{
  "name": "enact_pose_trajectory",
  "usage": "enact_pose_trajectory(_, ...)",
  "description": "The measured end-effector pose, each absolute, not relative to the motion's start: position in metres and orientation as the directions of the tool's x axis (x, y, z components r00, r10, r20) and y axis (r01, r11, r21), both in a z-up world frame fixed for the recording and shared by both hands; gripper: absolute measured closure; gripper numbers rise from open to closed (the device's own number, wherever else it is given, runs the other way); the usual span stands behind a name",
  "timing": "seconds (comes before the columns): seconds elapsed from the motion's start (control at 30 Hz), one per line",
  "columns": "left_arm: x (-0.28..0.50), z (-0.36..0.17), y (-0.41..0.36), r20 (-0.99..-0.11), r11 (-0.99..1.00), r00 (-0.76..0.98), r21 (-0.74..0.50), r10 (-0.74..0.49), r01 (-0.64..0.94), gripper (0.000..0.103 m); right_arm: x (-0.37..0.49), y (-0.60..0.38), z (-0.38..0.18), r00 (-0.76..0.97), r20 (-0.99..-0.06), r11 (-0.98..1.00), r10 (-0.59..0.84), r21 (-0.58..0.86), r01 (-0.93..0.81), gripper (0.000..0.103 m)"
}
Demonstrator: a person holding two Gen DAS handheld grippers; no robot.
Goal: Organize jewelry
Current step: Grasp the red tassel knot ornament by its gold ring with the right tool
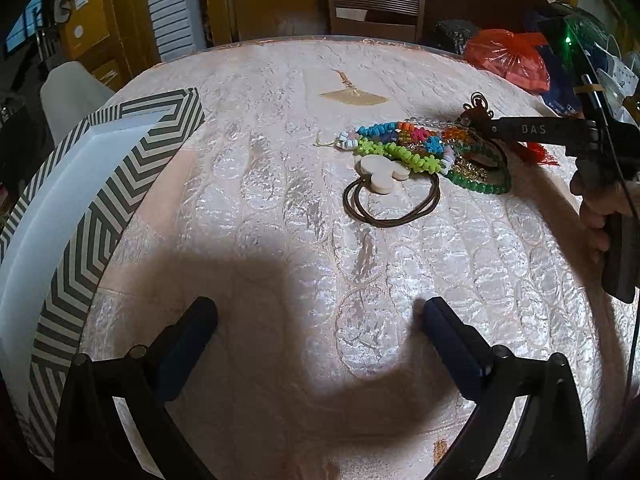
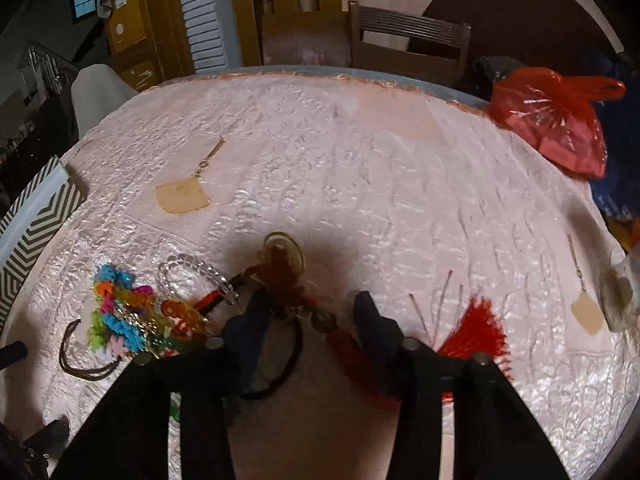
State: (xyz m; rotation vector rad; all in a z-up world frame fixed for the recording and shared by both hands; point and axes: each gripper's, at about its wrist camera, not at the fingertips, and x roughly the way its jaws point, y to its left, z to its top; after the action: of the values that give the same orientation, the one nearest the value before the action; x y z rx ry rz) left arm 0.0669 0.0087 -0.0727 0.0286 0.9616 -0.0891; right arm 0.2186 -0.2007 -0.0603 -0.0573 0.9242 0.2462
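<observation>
A: Left gripper [image 1: 320, 320]?
B: Jaws wide apart, nothing between them, hovering over the bare pink tablecloth [image 1: 280, 200]. Its shadow falls on the cloth right under it.

A: Right gripper [image 2: 312, 316]?
B: Down at the right end of the jewelry pile [image 1: 424, 152]. Jaws partly closed. A red tassel ornament [image 2: 476, 332] with a knot and beads runs across the gap between the fingers. Can't tell if the pads actually press it. A hand [image 1: 596, 208] grips the handle at the right edge of the left view.

A: What's in the pile?
B: Bright bead bracelets in blue, lime, pink and orange, a green bead bracelet [image 1: 480, 184], a clear bead one [image 2: 192, 268], and a brown hair tie with a cream mouse-head charm [image 1: 380, 172] at the near edge.

A: Anything loose?
B: A gold fan earring [image 1: 354, 96] lies well beyond the pile. A second one [image 2: 586, 312] sits far right, near the table edge.

A: Box?
B: Chevron-striped box [image 1: 120, 184] with white foam inside, at the left edge of the table, well apart from the pile.

A: Clutter?
B: A red plastic bag [image 2: 556, 120] at the far right corner.
</observation>
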Motion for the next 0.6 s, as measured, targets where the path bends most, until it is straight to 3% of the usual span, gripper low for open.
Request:
enact_pose_trajectory(0.23, 0.0669, -0.0726, 0.0083, -0.820, 0.996, 0.569, -0.016, -0.063, 0.087, 0.020, 0.2167, -0.1945, -0.0602, 0.573, -0.797, 0.969, 0.188, 0.054, -0.243, 0.073)
enact_pose_trajectory(0.6, 0.0662, -0.0726, 0.0090, -0.820, 0.996, 0.569, -0.017, -0.063, 0.086, 0.020, 0.2132, -0.1973, -0.0608, 0.572, -0.802, 0.980, 0.172, 0.080, -0.182, 0.071)
